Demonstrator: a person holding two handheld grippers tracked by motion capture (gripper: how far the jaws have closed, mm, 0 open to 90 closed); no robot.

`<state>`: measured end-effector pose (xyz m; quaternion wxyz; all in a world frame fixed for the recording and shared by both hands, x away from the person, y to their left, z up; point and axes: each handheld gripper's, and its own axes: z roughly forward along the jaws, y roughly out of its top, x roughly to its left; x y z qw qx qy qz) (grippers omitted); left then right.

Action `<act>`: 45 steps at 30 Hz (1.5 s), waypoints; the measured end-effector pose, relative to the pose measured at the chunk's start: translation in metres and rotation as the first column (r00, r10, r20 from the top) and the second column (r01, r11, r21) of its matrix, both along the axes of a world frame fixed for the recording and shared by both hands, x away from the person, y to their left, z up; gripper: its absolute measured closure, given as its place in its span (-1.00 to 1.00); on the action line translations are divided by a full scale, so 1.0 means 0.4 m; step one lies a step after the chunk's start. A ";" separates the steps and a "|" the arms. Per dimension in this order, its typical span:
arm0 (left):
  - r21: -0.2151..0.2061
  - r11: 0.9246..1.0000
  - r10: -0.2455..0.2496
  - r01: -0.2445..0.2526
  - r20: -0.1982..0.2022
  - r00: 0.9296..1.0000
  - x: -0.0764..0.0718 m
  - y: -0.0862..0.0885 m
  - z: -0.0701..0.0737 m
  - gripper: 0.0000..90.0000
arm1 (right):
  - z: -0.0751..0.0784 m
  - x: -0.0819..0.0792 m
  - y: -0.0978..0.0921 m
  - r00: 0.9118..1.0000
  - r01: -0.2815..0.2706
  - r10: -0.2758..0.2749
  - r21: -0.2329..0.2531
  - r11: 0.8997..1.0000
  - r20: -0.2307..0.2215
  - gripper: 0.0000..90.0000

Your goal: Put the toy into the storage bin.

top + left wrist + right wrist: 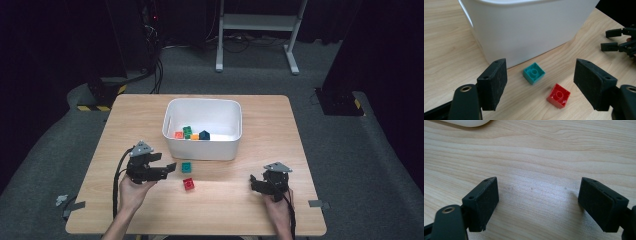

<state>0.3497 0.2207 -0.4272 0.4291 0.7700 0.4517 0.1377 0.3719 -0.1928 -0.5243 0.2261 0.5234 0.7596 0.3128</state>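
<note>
A teal brick [186,166] [534,73] and a red brick [189,183] [558,95] lie on the wooden table [250,210] just in front of a white bin [220,150] [529,27]. Inside the bin are orange, green and dark blue bricks [191,133]. My left gripper [167,164] [540,86] is open, low over the table, with both loose bricks lying ahead between its jaws. My right gripper [254,181] [539,202] stands open over bare wood at the front right; it also shows at the right edge of the left gripper view [610,40].
Strips of tape [317,203] lie near the table's front corners. Beyond the table, on the grey floor, stand a white desk frame [257,30] and black stands with yellow-black markings [97,97].
</note>
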 end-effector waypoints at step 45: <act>0.117 0.992 -0.037 0.044 -0.063 0.997 -0.027 -0.174 -0.221 -0.23 | 0.000 0.000 0.000 1.000 0.000 0.000 0.000 1.000 0.000 -0.63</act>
